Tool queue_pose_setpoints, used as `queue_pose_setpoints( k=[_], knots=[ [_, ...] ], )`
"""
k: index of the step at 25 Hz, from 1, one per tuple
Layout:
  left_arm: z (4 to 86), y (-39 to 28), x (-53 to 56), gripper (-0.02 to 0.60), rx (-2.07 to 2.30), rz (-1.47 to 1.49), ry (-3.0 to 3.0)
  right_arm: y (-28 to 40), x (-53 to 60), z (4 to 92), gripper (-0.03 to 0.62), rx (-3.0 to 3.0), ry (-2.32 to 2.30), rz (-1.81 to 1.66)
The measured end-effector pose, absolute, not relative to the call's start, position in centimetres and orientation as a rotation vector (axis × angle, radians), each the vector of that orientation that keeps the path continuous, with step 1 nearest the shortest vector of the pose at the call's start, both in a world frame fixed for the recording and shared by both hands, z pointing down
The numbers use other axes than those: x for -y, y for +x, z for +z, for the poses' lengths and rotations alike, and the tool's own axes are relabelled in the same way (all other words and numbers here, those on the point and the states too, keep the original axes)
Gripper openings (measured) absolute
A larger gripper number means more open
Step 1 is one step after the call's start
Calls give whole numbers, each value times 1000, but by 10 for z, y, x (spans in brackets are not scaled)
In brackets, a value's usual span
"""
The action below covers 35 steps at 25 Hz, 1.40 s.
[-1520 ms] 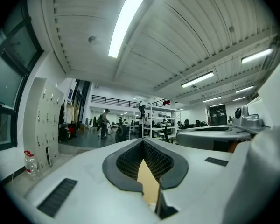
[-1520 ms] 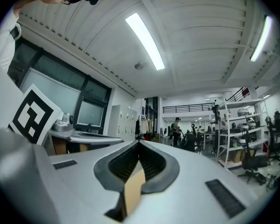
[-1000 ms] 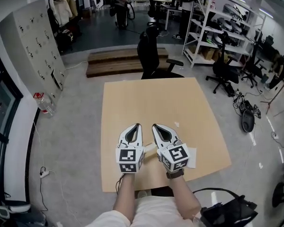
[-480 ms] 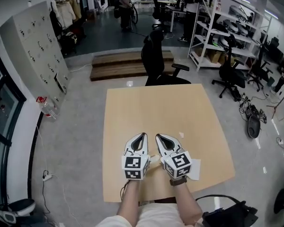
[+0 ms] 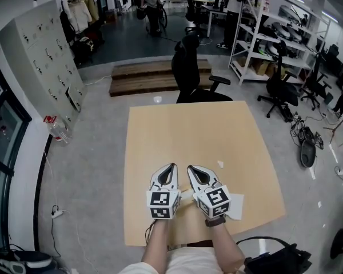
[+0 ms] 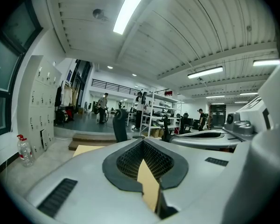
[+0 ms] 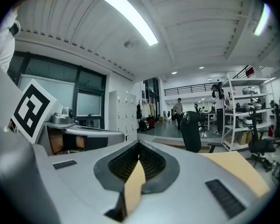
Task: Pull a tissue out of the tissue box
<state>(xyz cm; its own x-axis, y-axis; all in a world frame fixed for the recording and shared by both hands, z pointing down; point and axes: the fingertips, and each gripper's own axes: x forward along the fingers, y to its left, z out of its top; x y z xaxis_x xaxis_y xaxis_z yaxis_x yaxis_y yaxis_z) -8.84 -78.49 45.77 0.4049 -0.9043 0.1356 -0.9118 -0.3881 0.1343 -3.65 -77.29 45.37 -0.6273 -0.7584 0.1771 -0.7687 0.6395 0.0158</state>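
No tissue box shows in any view. Over the near part of the wooden table (image 5: 188, 136), my left gripper (image 5: 172, 166) and right gripper (image 5: 190, 168) hang side by side, pointing away from me. In each gripper, the tips meet with nothing between them. The left gripper view shows my left gripper (image 6: 143, 142) with its tips together and bare table behind the gap below them. The right gripper view shows the same for my right gripper (image 7: 139, 145). A flat white tissue sheet (image 5: 235, 204) lies on the table just right of the right gripper. A small white scrap (image 5: 220, 164) lies a little farther out.
A black office chair (image 5: 188, 73) stands at the table's far edge, with a low wooden platform (image 5: 148, 76) behind it. Metal shelves (image 5: 263, 33) and more chairs fill the right side. A water bottle (image 5: 56, 129) stands on the floor at the left. People stand far back.
Both grippers have sunk a little together toward the table and stayed shut. The head view has shifted, so the table sits slightly lower in the picture.
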Motion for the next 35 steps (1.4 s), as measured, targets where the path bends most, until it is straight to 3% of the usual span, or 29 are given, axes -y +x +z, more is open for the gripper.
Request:
queue_pose_setpoints(
  k=[21,35],
  knots=[
    [564,-97,774,0,1526,281,2317,2,772,571,5,2424,1213,334],
    [645,-76,759,0,1398,392,2264,-14,744,670,6,2308,1026,450]
  ],
)
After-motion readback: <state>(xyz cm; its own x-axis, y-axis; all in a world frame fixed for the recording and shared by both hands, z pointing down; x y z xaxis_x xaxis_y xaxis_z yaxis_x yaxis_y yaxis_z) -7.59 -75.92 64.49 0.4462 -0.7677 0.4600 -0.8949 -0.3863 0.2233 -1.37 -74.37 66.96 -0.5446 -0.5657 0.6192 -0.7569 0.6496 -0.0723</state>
